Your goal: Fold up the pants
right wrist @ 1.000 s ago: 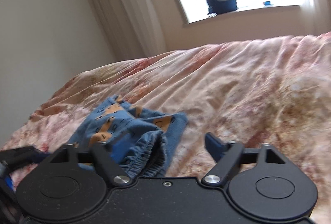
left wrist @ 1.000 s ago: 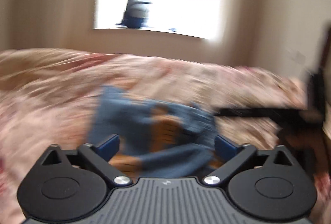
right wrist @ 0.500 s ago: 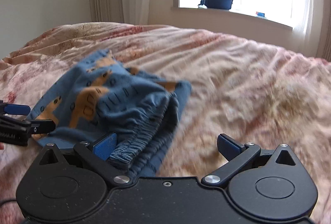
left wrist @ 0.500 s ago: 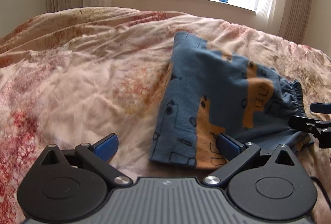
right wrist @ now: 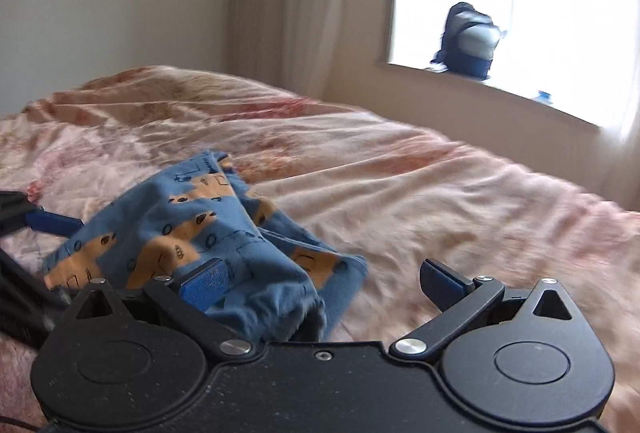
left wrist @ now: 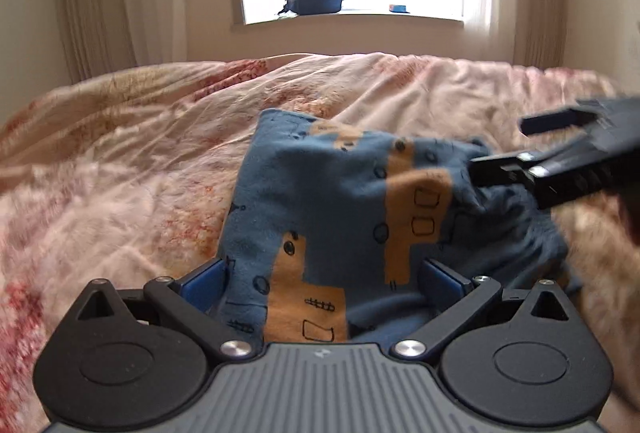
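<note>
Both my grippers wide open over the pants

The folded blue cotton pants with orange print [left wrist: 344, 217] lie on the pink floral bedspread [left wrist: 120, 169], between my left gripper's [left wrist: 322, 279] spread fingers; my right gripper [right wrist: 324, 277] holds nothing, pants against its left finger.

The bed [left wrist: 120, 173] lies open from nine to twelve o'clock of the pants [left wrist: 320, 201]. At three o'clock the right gripper [left wrist: 520, 149] blocks the way. In the right wrist view, bare bedding stretches from twelve to three o'clock.
</note>
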Tool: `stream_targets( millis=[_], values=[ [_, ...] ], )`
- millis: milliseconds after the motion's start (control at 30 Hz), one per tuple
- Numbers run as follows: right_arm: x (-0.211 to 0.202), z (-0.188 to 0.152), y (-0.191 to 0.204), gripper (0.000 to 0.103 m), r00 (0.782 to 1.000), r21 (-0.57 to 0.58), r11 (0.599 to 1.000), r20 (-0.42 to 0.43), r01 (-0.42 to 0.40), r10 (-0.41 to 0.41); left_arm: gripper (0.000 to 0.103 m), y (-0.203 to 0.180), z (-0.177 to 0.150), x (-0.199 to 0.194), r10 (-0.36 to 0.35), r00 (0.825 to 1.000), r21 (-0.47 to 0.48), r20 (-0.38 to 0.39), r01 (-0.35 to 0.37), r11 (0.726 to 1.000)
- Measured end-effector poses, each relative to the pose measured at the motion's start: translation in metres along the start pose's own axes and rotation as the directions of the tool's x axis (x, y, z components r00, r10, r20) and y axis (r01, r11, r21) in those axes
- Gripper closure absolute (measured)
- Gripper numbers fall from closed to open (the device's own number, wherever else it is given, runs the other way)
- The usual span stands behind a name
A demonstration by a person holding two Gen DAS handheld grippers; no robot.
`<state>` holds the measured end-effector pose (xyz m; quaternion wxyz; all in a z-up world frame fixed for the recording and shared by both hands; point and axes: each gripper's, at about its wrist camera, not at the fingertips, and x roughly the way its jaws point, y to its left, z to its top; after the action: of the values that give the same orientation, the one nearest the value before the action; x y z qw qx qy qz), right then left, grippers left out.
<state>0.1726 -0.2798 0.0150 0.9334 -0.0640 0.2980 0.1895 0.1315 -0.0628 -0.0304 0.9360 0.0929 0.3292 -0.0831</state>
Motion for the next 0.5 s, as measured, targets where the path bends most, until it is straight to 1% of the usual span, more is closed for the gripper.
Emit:
stream_targets(
  millis=[33, 67, 133, 200, 267, 367, 433, 467, 500],
  values=[
    [0.008, 0.0, -0.002, 0.001, 1.0, -0.014, 1.0, -0.022, -0.003, 0.003, 0.0, -0.001, -0.004, 0.0, 0.005, 1.0, 0.012, 0.013, -0.006, 1.0],
    [0.015, -0.001, -0.004, 0.001, 0.999, -0.037, 0.999, -0.038, 0.011, -0.012, 0.0, -0.001, -0.007, -0.001, 0.009, 1.0, 0.016, 0.024, -0.009, 1.0],
    [0.022, -0.004, -0.007, 0.001, 0.998, -0.072, 0.997, -0.043, 0.032, -0.036, 0.0, 0.0, -0.012, -0.001, 0.013, 0.999, 0.015, 0.031, -0.014, 1.0],
    [0.025, -0.007, -0.015, 0.001, 0.998, -0.051, 0.997, -0.033, 0.057, -0.059, 0.0, -0.001, -0.015, -0.001, 0.02, 0.999, 0.021, 0.037, -0.021, 1.0],
    [0.025, -0.009, -0.023, 0.001, 0.994, -0.027, 0.994, -0.028, 0.107, -0.108, 0.0, -0.002, -0.016, -0.002, 0.022, 0.999, 0.025, 0.045, -0.024, 0.999],
    [0.017, -0.013, -0.036, 0.001, 0.993, 0.038, 0.993, -0.031, 0.115, -0.114, 0.0, 0.003, -0.013, -0.006, 0.001, 0.999, 0.028, 0.036, -0.002, 1.0],
    [0.004, -0.011, -0.026, 0.001, 0.99, 0.007, 0.99, 0.001, 0.139, -0.139, 0.0, 0.012, -0.006, -0.014, -0.026, 0.999, 0.021, 0.033, 0.025, 0.999],
    [-0.004, -0.011, -0.017, 0.001, 0.989, -0.015, 0.989, 0.021, 0.148, -0.148, 0.0, 0.018, -0.003, -0.02, -0.03, 0.998, 0.005, 0.058, 0.029, 1.0],
    [-0.012, -0.011, -0.01, 0.001, 0.99, -0.022, 0.99, 0.039, 0.137, -0.137, 0.0, 0.024, 0.0, -0.024, -0.025, 0.996, -0.011, 0.088, 0.026, 1.0]
  ],
)
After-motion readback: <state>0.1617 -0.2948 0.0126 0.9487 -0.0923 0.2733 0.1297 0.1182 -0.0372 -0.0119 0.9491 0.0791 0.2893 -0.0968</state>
